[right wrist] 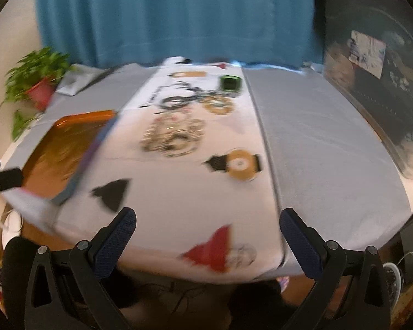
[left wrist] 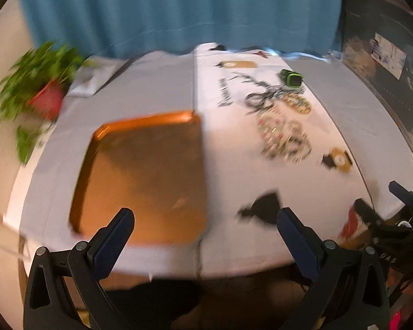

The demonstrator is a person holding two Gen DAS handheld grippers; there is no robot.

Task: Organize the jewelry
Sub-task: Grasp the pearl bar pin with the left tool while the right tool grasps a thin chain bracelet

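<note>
Hovering with fingers wide and empty, the left gripper (left wrist: 205,220) and right gripper (right wrist: 208,220) face the jewelry pile (right wrist: 172,137), apparently bound for the empty orange tray (left wrist: 140,176) at left of frame.

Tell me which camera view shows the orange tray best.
The left wrist view. The orange tray sits almost whole and central there, just ahead of the open left gripper, its raised rim and bare floor visible despite blur. The right wrist view catches it only at the left side, foreshortened, its near part smeared by motion blur.

Black grippers (left wrist: 205,220), blue textured pads (right wrist: 115,244)
</note>
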